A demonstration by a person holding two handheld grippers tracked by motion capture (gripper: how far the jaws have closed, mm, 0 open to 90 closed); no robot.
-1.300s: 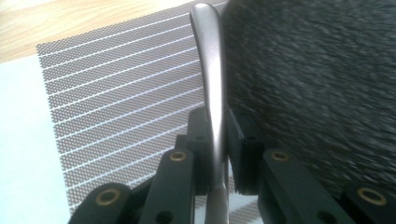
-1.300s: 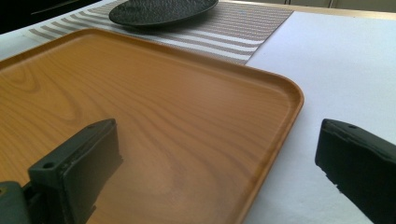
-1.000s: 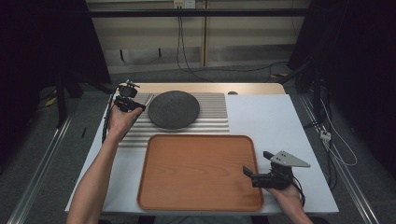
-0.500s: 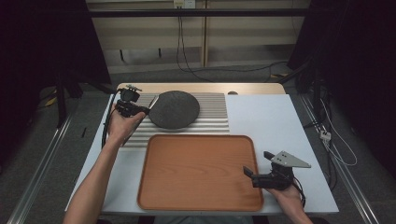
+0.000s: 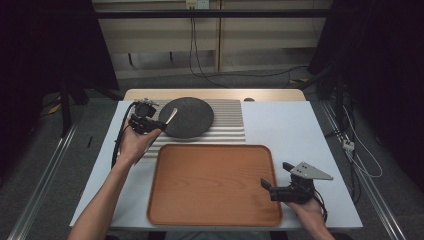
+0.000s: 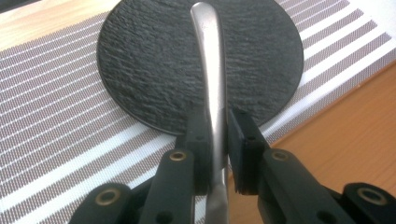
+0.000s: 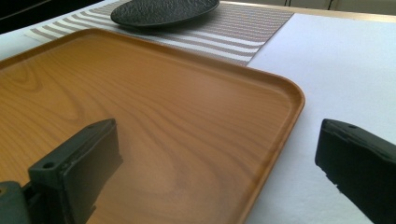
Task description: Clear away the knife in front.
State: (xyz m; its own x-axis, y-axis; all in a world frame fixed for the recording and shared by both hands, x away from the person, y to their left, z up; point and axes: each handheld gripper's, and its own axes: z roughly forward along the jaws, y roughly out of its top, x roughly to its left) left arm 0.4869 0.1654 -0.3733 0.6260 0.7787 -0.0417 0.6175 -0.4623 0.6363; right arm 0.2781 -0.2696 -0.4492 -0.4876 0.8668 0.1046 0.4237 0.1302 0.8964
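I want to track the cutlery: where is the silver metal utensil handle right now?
In the high view the silver metal utensil handle sits far left, clamped in the left tongs, reaching over the round black slate plate on the striped placemat.

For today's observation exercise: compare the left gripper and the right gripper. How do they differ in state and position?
The left gripper is shut on a metal utensil handle and is held above the striped mat, pointing at the dark plate; the right gripper is open and holds nothing. The left gripper is at the far left of the table, while the right gripper sits near the wooden tray, at its right edge. Both have black jaws and are hand-held.
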